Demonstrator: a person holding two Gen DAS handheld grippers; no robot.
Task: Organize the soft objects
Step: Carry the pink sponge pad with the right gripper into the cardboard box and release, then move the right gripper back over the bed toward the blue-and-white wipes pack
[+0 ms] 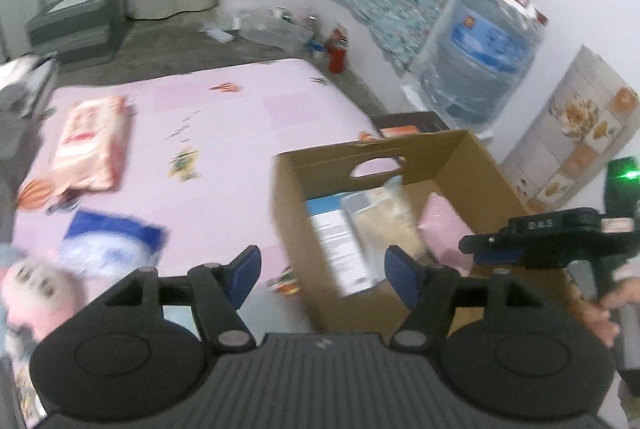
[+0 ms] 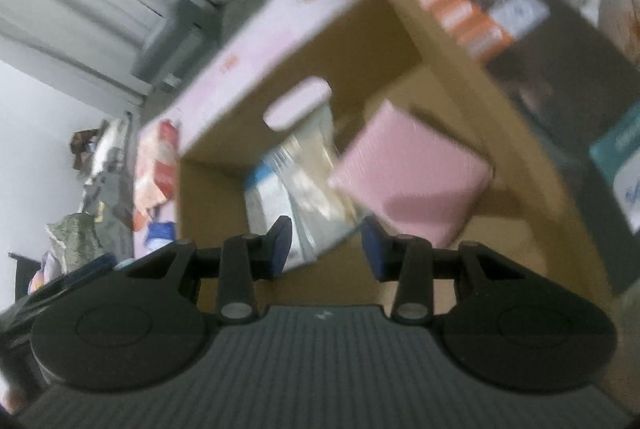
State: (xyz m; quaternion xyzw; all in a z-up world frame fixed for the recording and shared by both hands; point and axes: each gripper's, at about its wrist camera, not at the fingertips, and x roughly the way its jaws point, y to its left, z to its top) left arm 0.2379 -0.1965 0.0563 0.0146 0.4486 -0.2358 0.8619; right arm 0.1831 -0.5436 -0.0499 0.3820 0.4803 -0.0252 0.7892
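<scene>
A cardboard box [image 1: 460, 165] sits on the mattress [image 1: 224, 117] (packets [image 1: 376, 225] inside), a wipes pack [image 1: 92, 145] far left.

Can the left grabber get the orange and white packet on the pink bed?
Probably yes. The left gripper is open and empty, and the orange and white packet lies bare on the pink bed, nothing on it.

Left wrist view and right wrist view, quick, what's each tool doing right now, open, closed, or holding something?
Left tool: open, nothing between its blue pads, above the brown cardboard box.
Right tool: open, narrower gap, holding nothing, over the same box.
</scene>
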